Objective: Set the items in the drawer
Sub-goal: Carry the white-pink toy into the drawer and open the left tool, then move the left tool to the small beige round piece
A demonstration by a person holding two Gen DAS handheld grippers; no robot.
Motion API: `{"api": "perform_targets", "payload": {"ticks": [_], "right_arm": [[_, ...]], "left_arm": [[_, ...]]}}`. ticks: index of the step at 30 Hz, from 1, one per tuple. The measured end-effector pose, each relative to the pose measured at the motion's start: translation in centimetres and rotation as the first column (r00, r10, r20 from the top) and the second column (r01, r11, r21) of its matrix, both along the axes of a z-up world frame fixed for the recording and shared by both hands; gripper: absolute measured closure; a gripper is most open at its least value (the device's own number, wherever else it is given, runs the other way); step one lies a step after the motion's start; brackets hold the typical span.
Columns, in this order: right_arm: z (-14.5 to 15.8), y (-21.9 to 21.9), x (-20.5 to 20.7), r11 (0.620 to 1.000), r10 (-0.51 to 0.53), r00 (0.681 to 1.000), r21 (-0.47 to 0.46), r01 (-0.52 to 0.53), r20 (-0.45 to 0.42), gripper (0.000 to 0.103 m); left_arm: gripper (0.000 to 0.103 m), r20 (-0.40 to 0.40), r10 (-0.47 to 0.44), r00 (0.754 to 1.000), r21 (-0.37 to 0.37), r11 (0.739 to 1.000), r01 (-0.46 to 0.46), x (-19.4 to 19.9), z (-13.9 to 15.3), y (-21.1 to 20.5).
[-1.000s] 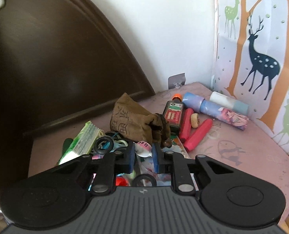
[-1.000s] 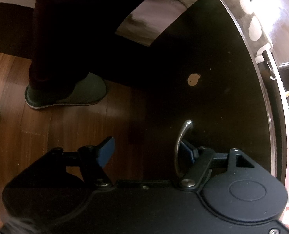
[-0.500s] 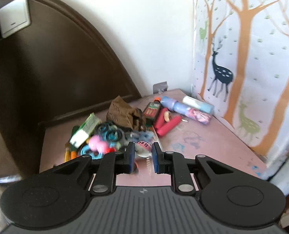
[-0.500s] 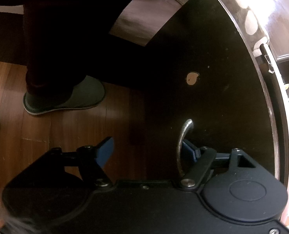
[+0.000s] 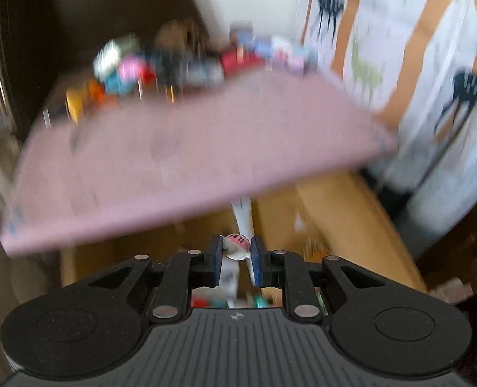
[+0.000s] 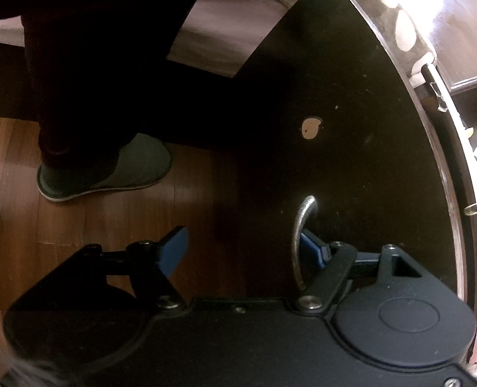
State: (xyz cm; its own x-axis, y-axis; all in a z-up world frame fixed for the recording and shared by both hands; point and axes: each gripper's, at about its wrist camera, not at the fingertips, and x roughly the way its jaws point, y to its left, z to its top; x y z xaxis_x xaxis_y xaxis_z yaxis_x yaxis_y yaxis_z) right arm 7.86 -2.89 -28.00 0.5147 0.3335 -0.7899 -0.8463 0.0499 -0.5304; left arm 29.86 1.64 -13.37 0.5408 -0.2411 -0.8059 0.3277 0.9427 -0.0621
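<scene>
My left gripper [image 5: 236,250] is shut on a small pink and white toy [image 5: 237,245] and holds it over the open wooden drawer [image 5: 341,213], below the front edge of the pink tabletop [image 5: 180,154]. The view is blurred by motion. A pile of small items [image 5: 174,64] lies at the back of the tabletop. My right gripper [image 6: 241,251] is open, with its right finger [image 6: 312,245] hooked behind the metal drawer handle [image 6: 299,242] on the dark drawer front [image 6: 351,145].
A deer-print curtain [image 5: 415,64] hangs on the right and a dark headboard [image 5: 77,16] stands on the left. Coloured items lie inside the drawer under my left gripper. A person's slippered foot [image 6: 109,167] stands on the wooden floor [image 6: 77,219] left of the drawer front.
My left gripper pulled back from the pile with the pink toy and dropped below the tabletop edge, over the open drawer. The right gripper stays hooked on the handle.
</scene>
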Motion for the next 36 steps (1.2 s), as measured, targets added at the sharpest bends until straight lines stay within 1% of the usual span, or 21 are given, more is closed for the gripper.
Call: {"api": "perform_targets", "payload": {"ticks": [3, 5, 7, 11, 12, 13, 15, 16, 17, 21, 25, 28, 31, 33, 36], "right_arm": [[-0.1, 0.1, 0.1, 1.000, -0.003, 1.000, 0.003, 0.003, -0.001, 0.028], [-0.3, 0.1, 0.1, 1.000, -0.001, 1.000, 0.004, 0.001, -0.001, 0.028], [-0.4, 0.0, 0.1, 1.000, 0.002, 1.000, 0.006, -0.002, 0.002, 0.028], [-0.5, 0.0, 0.1, 1.000, 0.007, 1.000, 0.009, -0.007, 0.004, 0.027], [-0.5, 0.0, 0.1, 1.000, 0.009, 1.000, 0.010, -0.009, 0.004, 0.027], [-0.6, 0.0, 0.1, 1.000, 0.013, 1.000, 0.009, -0.013, 0.004, 0.027], [-0.6, -0.1, 0.1, 1.000, 0.019, 1.000, 0.008, -0.019, 0.005, 0.027], [-0.6, -0.1, 0.1, 1.000, 0.023, 1.000, 0.007, -0.023, 0.007, 0.027], [-0.6, -0.2, 0.1, 1.000, 0.025, 1.000, 0.008, -0.025, 0.008, 0.027], [-0.6, -0.2, 0.1, 1.000, 0.027, 1.000, 0.010, -0.027, 0.008, 0.028], [-0.2, -0.2, 0.1, 1.000, -0.002, 1.000, 0.026, 0.002, -0.001, 0.029], [0.2, -0.1, 0.5, 0.996, -0.055, 0.998, 0.072, 0.057, -0.025, 0.034], [0.6, -0.4, 0.8, 0.989, -0.085, 0.996, 0.115, 0.088, -0.036, 0.042], [0.8, -0.6, 1.1, 0.984, -0.103, 0.994, 0.144, 0.109, -0.045, 0.050], [1.3, -1.0, 1.6, 0.970, -0.138, 0.988, 0.192, 0.150, -0.073, 0.057]], "left_arm": [[0.085, -0.057, -0.007, 0.998, -0.004, 1.000, 0.007, -1.1, -2.6, -0.4], [0.085, -0.085, -0.005, 0.996, -0.016, 1.000, 0.004, -1.5, -3.8, -0.7], [0.085, -0.108, -0.013, 0.994, -0.025, 1.000, 0.010, -1.6, -4.7, -1.2], [0.085, -0.116, -0.034, 0.993, 0.004, 0.999, 0.035, -1.6, -5.7, -2.2], [0.085, -0.129, -0.034, 0.991, 0.003, 0.999, 0.034, -1.4, -6.0, -2.3], [0.082, -0.138, -0.027, 0.990, 0.011, 1.000, 0.028, -1.2, -6.2, -2.5], [0.063, -0.119, -0.019, 0.993, 0.034, 0.999, 0.023, -1.1, -6.2, -2.7], [0.043, -0.107, -0.014, 0.994, 0.024, 1.000, 0.017, -1.1, -6.1, -2.7], [0.041, -0.098, -0.003, 0.995, 0.010, 1.000, 0.004, -1.0, -5.8, -2.5], [0.041, -0.062, 0.033, 0.998, -0.004, 0.999, -0.033, -1.1, -4.5, -2.1], [0.041, 0.003, 0.055, 0.998, -0.043, 0.998, -0.055, -1.1, -1.8, -2.0], [0.041, 0.092, 0.041, 0.995, -0.082, 0.996, -0.034, -0.7, 0.9, -2.3], [0.041, 0.171, 0.034, 0.985, -0.077, 0.997, -0.021, 0.9, 3.3, -3.2], [0.041, 0.212, 0.017, 0.977, -0.064, 0.998, -0.004, 2.6, 4.4, -4.1], [0.042, 0.257, -0.002, 0.966, -0.047, 0.999, 0.015, 5.8, 5.8, -5.6]]}}
